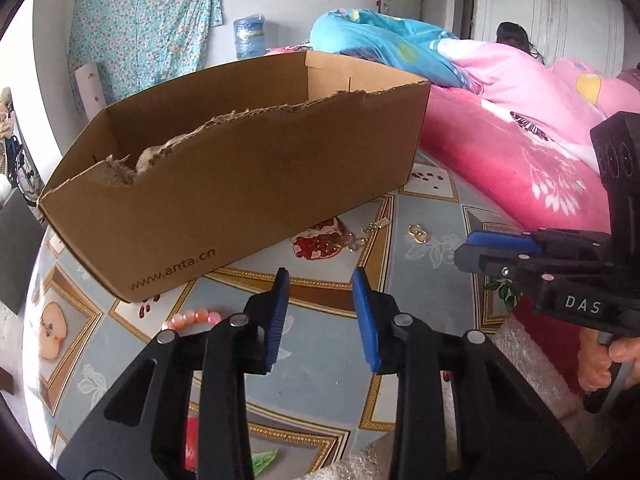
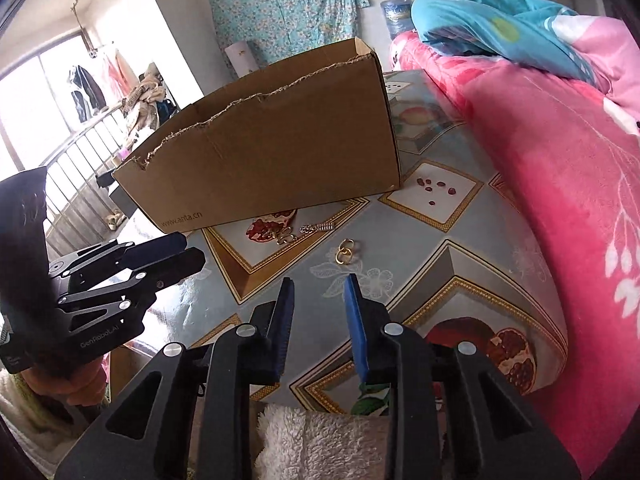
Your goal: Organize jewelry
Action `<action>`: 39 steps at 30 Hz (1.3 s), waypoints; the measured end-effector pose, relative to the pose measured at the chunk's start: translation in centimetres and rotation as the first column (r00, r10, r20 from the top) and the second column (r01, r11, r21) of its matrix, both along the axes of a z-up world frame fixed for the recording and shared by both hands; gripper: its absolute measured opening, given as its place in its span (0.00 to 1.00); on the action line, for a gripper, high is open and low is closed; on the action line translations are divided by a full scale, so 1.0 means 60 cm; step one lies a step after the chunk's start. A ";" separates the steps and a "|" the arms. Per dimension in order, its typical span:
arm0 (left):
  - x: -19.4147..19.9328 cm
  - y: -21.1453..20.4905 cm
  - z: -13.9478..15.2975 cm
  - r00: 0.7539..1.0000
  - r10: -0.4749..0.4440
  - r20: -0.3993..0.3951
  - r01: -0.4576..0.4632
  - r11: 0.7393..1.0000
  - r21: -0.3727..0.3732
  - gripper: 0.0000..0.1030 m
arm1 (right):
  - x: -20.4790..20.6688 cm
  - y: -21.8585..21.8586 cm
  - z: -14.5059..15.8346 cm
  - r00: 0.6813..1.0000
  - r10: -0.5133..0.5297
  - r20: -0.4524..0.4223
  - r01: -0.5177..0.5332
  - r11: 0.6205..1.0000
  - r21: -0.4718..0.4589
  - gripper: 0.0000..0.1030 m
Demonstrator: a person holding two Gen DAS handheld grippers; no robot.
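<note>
Silver bar clip (image 2: 318,228) lying crosswise beside cardboard box (image 2: 260,152), left claw (image 1: 320,312) open empty, right claw (image 2: 318,312) likewise

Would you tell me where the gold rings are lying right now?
The gold rings lie on the patterned tablecloth, just ahead of the right gripper, right of the small silver chain near the cardboard box.

Pretty lived-in bedroom here. White walls (image 2: 176,20), with a teal floral cloth (image 1: 144,28) hung up like a curtain and a blue water jug (image 1: 249,36) standing below it. The bed (image 2: 560,184) runs along the right edge of the tabletop (image 2: 420,248), piled with a pink floral blanket (image 1: 532,92) and a blue quilt (image 2: 500,24). Bright daylight pours through the window (image 2: 24,100) on the left, with clothes (image 2: 86,88) hanging by a metal railing (image 2: 76,160).
</note>
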State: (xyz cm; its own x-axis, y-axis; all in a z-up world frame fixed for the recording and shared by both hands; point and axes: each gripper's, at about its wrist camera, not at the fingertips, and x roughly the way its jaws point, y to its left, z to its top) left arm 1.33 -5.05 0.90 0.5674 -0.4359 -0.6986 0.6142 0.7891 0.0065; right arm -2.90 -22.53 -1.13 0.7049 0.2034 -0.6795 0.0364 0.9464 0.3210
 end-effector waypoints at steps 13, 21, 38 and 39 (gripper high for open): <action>0.066 -0.062 -0.038 0.997 -0.056 -0.047 0.060 0.994 0.095 0.16 | 0.033 0.002 -0.030 0.999 0.034 -0.011 -0.034 0.999 0.035 0.22; 0.079 -0.074 -0.045 0.995 -0.057 -0.082 0.065 0.994 0.092 0.16 | 0.036 0.000 -0.035 0.999 0.039 0.003 -0.039 0.998 0.043 0.22; 0.086 -0.078 -0.046 0.993 -0.059 -0.103 0.066 0.995 0.068 0.11 | 0.037 -0.007 -0.039 0.999 0.045 0.014 -0.046 0.997 0.066 0.22; 0.085 -0.076 -0.046 0.993 -0.056 -0.106 0.063 0.996 0.062 0.11 | 0.037 -0.007 -0.038 0.999 0.044 0.013 -0.045 0.997 0.066 0.22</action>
State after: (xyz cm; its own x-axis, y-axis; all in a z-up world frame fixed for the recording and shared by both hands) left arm 6.46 -9.63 -1.86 0.4645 -0.4187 -0.7803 0.6600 0.7512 -0.0101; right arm -0.68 -22.94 -3.43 0.7022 0.2794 -0.6549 -0.0095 0.9234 0.3837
